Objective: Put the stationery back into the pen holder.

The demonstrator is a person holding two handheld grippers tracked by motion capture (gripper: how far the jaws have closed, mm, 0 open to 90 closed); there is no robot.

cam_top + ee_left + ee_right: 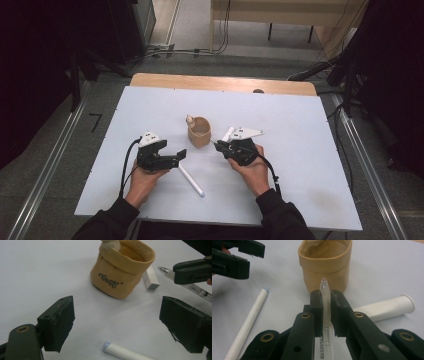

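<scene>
A tan fabric pouch (200,131) stands open-topped at the middle of the white table, with a small white thing (111,243) poking over its rim. My right gripper (326,296) is shut on a clear pen (325,305), whose tip points at the pouch (325,262) from just right of it. My left gripper (117,312) stands open with nothing between its jaws, left of and nearer than the pouch (123,267). A white stick (191,180) lies on the table below the left gripper (181,155).
A white tube (384,308) lies beside the right gripper (218,145), close to the pouch. A small white block (150,278) rests against the pouch's side. The white board (310,165) has bare room to the far left, right and back.
</scene>
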